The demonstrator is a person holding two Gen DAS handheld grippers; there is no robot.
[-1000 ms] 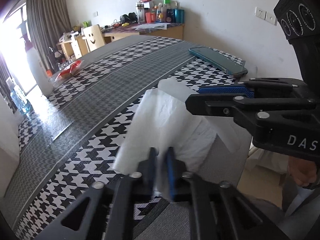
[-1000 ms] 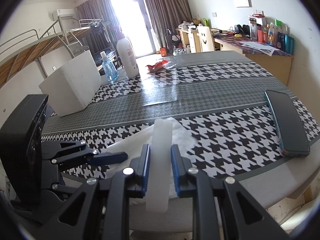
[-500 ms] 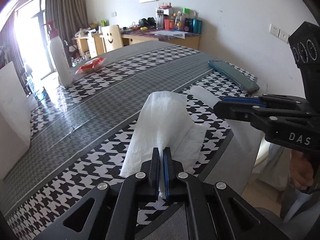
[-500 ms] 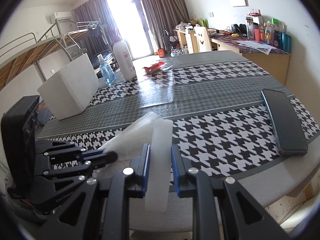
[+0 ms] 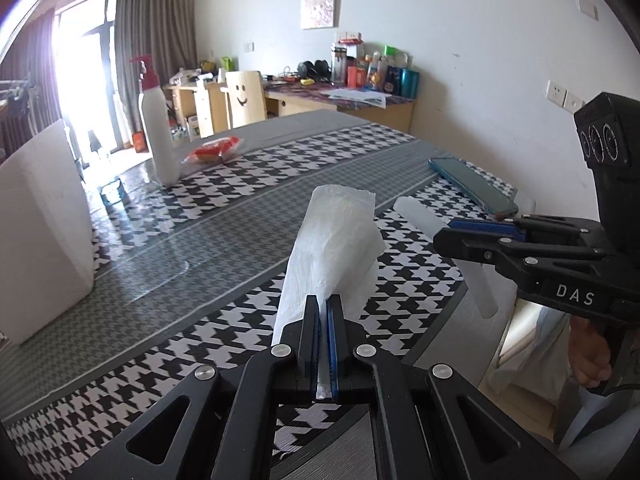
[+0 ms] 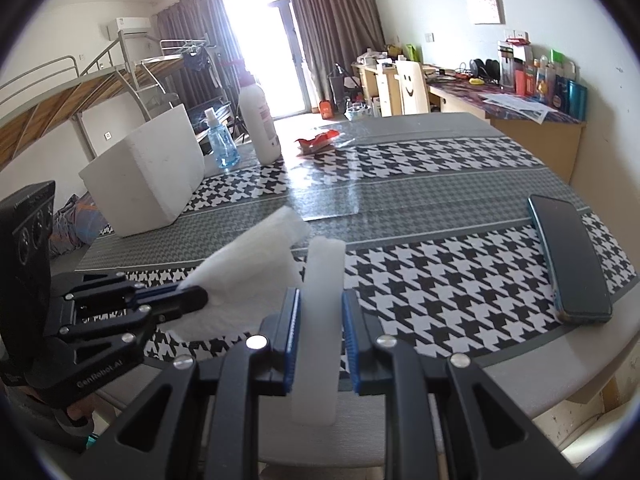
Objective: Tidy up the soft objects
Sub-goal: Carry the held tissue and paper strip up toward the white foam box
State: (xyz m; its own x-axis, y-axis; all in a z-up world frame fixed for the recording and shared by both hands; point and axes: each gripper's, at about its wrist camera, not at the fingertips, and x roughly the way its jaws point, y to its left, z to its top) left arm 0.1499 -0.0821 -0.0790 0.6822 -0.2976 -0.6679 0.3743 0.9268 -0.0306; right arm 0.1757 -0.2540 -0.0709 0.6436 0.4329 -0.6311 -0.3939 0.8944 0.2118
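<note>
A white tissue point(image 5: 336, 240) hangs lifted above the houndstooth tablecloth point(image 5: 224, 248), and my left gripper point(image 5: 323, 320) is shut on its near edge. In the right wrist view the tissue point(image 6: 252, 264) fans up from the left gripper point(image 6: 192, 300). My right gripper point(image 6: 320, 308) is shut on a white foam strip point(image 6: 324, 272) that sticks out both ways between its blue pads. The left wrist view has that gripper point(image 5: 452, 232) at the right, beside the tissue, with the strip point(image 5: 416, 216) pointing over the table.
A white foam box point(image 6: 148, 176) stands at the table's left. Behind it are a blue spray bottle point(image 6: 222, 144), a white pump bottle point(image 5: 158, 128) and a red packet point(image 5: 214, 150). A phone point(image 6: 568, 256) lies near the right edge. Desks and a bunk bed lie beyond.
The left gripper has risen and drawn back with the tissue, pulling it up off the cloth into a cone. The right gripper and its foam strip have stayed put.
</note>
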